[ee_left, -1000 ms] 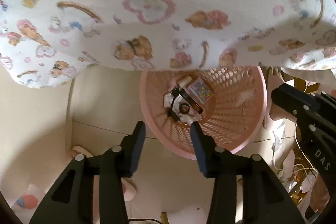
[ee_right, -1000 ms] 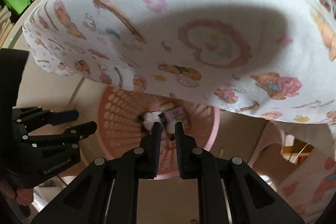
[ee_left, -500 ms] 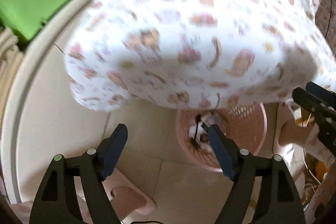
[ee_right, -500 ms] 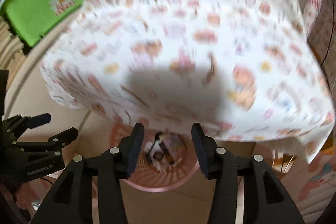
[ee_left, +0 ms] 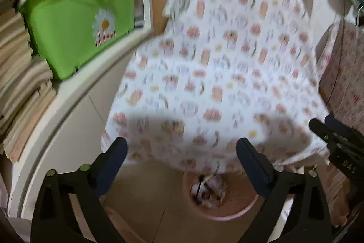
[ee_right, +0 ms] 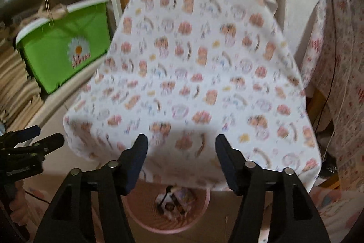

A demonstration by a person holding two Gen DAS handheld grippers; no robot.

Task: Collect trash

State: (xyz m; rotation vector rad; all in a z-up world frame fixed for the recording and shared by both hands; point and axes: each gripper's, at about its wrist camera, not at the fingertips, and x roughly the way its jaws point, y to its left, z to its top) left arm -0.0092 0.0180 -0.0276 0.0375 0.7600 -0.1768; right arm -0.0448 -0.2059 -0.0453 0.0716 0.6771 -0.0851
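Both grippers are hanging above the patterned cloth that covers the desk [ee_right: 204,65], looking down past its near edge. The left gripper [ee_left: 182,152] is holding its fingers spread very wide with nothing between them; they have just been opening further. The right gripper [ee_right: 182,149] is also showing its fingers apart and empty, and they too have just been opening, though not as wide.

The collected trash [ee_right: 175,199] is lying at the bottom of the pink basket [ee_right: 136,208], which is standing on the floor just under the overhanging cloth edge. In the left wrist view the same trash [ee_left: 208,189] is showing as a blurred heap inside the basket [ee_left: 238,211]. It appears to be a small printed packet, some crumpled white paper and a dark strap or wire, though the blur is hiding details.

Judging by that look, such scraps are probably light and soft, giving under the fingers and liable to slip or flutter free. A pinch across the thick middle of a crumpled piece, or along a packet's stiff edge, would likely hold best. The perforated basket seems light and could tip if knocked at the rim.

No further trash is showing on the cloth in either view. A green tub [ee_right: 66,47] with a daisy mark is sitting on a shelf to the left, well apart from the basket.
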